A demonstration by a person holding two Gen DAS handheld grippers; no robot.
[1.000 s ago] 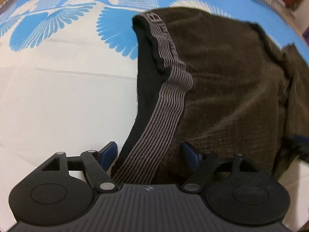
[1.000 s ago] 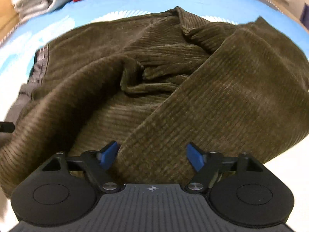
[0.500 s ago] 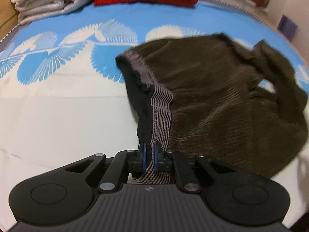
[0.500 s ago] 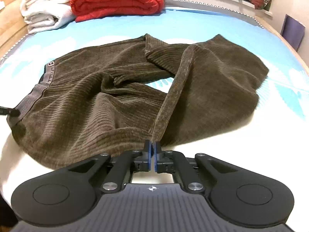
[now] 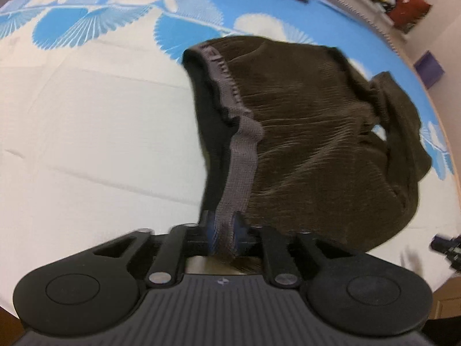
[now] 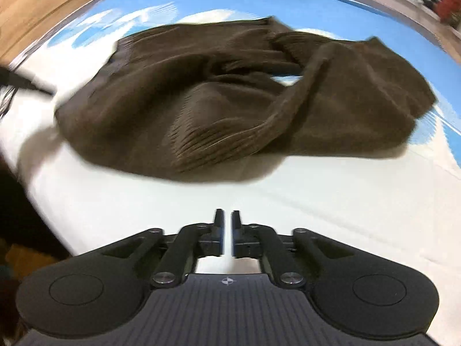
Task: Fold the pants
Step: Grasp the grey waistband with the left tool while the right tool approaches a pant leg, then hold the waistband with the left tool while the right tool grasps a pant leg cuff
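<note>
The brown corduroy pants (image 6: 230, 101) are lying crumpled on the bed (image 6: 331, 196), at about 12 o'clock from the right wrist camera, legs twisted over one another and a patch of blue sheet showing through the gap between them. They are not yet laid flat, so the step in hand is judged to be the spreading and straightening that comes ahead of any fold.

The left hand-held gripper (image 5: 224, 235) is holding the grey elastic waistband (image 5: 240, 167): its jaws have just been opening a little, yet the band is sitting between the blue pads and appears pinched, running taut up toward 12 o'clock. The waist end is lifting off the sheet while the rest is trailing toward 2 o'clock.

The right hand-held gripper (image 6: 227, 230) is standing clear of the fabric. Its jaws have just been parting to a narrow slit and nothing is between them; only bare white sheet is showing in the gap. The near edge of the pants is lying apart from it, toward 12 o'clock.

Judgement: the next move calls for the right gripper to open wider and take a fresh hold on the fabric, most likely at the opposite waist corner, so both hands can pull the garment flat. Motion blur is limiting finer reading.
</note>
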